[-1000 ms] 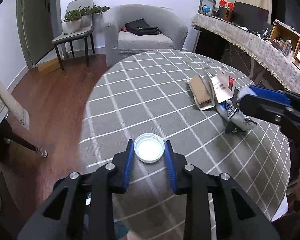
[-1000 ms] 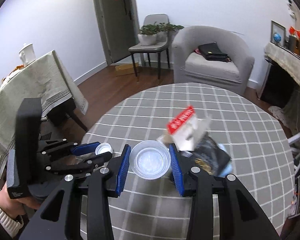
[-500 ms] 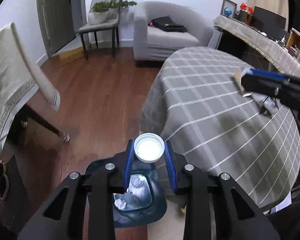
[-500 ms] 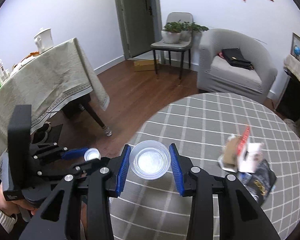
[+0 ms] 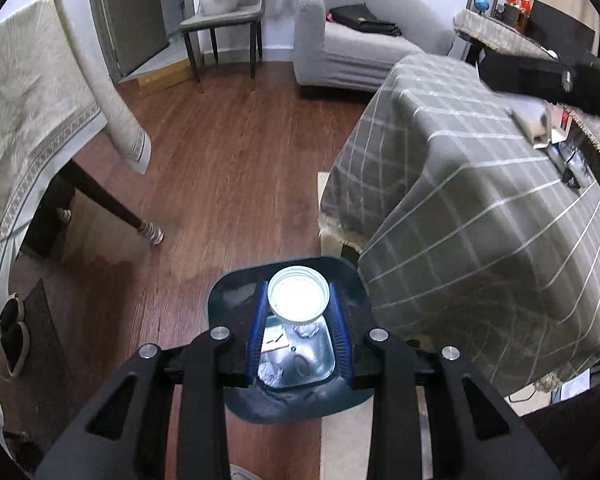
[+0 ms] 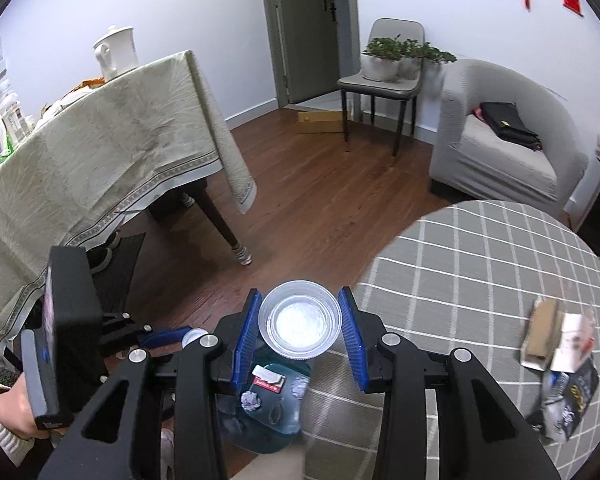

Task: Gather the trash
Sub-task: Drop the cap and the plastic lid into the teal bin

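A: What sits nearest the trash bin (image 5: 236, 300)?

B: The round counter (image 5: 480, 216), draped in grey checked cloth, stands just beside it on the wooden floor (image 5: 228, 152). The bin is dark blue with a liner; crumpled paper (image 5: 270, 372) and scraps lie at its bottom.

A: And on the counter?

B: A flattened carton (image 6: 544, 340) and a dark crumpled wrapper (image 6: 572, 400), well apart from the bin.

A: The grippers?

B: The right gripper (image 6: 300, 330) is clamped on a clear plastic cup (image 6: 299, 324), above the bin's edge. The left gripper (image 5: 298, 300) is clenched on a white bottle cap (image 5: 298, 294), directly over the bin's opening.
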`<state>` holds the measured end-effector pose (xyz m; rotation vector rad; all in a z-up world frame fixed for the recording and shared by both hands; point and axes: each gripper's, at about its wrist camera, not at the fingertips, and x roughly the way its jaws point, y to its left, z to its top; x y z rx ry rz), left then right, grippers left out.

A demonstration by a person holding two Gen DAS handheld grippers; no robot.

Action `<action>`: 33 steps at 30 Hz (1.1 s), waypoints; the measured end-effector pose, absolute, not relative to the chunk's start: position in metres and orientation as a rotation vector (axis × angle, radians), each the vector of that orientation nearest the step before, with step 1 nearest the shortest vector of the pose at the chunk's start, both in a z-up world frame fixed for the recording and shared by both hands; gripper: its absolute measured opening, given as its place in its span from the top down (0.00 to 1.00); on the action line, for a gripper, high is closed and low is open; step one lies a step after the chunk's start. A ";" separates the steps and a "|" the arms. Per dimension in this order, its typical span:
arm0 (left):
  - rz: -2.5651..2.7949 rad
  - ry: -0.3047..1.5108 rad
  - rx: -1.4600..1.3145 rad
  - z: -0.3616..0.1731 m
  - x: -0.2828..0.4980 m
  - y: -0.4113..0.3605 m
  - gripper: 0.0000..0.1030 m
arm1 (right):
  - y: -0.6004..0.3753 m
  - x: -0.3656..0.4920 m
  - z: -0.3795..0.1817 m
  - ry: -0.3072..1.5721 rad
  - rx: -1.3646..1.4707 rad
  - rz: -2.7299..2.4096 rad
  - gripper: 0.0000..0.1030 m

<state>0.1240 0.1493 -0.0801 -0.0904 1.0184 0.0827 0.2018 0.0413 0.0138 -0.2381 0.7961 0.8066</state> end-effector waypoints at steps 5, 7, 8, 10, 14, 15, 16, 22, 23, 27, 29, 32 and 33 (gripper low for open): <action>0.088 1.089 -0.079 -0.101 0.114 0.163 0.68 | 0.058 0.200 0.012 0.801 -0.243 0.823 0.61; 0.085 1.118 -0.082 -0.108 0.111 0.167 0.61 | 0.064 0.198 0.010 0.805 -0.243 0.831 0.61; 0.087 1.119 -0.081 -0.109 0.108 0.169 0.58 | 0.068 0.197 0.009 0.808 -0.246 0.835 0.61; 0.085 1.122 -0.077 -0.111 0.104 0.171 0.58 | 0.077 0.195 0.006 0.818 -0.251 0.845 0.61; 0.083 1.114 -0.077 -0.109 0.094 0.180 0.58 | 0.094 0.192 0.000 0.833 -0.260 0.861 0.61; 0.082 1.111 -0.082 -0.108 0.092 0.182 0.57 | 0.098 0.192 -0.001 0.837 -0.263 0.863 0.61; 0.084 1.106 -0.087 -0.107 0.090 0.185 0.57 | 0.103 0.191 -0.003 0.843 -0.266 0.867 0.61; 0.101 1.064 -0.121 -0.092 0.082 0.201 0.57 | 0.122 0.188 -0.017 0.877 -0.296 0.877 0.61; 0.104 1.057 -0.127 -0.090 0.081 0.203 0.57 | 0.126 0.186 -0.019 0.882 -0.303 0.878 0.61; 0.114 1.014 -0.151 -0.077 0.074 0.213 0.57 | 0.135 0.183 -0.029 0.912 -0.314 0.888 0.61; 0.117 0.990 -0.168 -0.071 0.070 0.217 0.58 | 0.139 0.181 -0.037 0.932 -0.331 0.887 0.61; 0.120 0.957 -0.182 -0.062 0.067 0.223 0.63 | 0.142 0.180 -0.051 0.969 -0.352 0.885 0.61; 0.120 0.948 -0.186 -0.059 0.066 0.224 0.64 | 0.143 0.179 -0.057 0.988 -0.357 0.883 0.61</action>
